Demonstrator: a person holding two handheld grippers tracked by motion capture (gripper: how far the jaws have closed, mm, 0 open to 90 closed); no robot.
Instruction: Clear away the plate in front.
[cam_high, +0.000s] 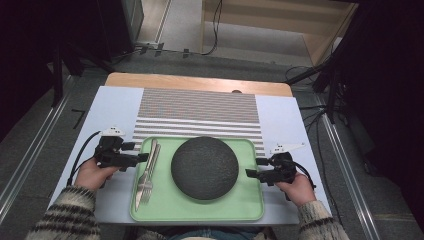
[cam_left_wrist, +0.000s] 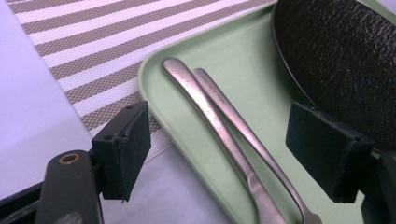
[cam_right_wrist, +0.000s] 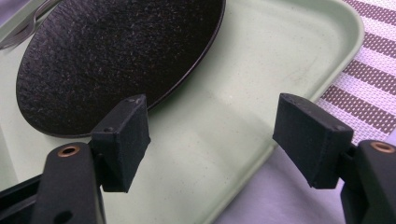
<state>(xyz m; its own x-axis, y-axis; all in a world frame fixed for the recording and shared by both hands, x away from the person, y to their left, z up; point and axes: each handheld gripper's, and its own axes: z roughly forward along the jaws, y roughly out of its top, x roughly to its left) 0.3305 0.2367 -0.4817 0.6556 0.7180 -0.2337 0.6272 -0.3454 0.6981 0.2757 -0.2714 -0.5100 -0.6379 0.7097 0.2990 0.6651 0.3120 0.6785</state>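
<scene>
Straddling the green tray (cam_high: 200, 210) rims — both grippers' fingers (cam_left_wrist: 122, 149) spread.

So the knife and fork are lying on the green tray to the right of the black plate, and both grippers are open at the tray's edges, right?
Not quite: the knife and fork lie left of the black plate on the green tray, as the high view shows. Both the left gripper and right gripper are open at the edges.

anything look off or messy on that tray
Nothing spilled or damaged. The one untidy detail: the knife and fork at the left of the green tray lie overlapping, handles crossed rather than side by side. The black plate sits flat in the middle.
</scene>
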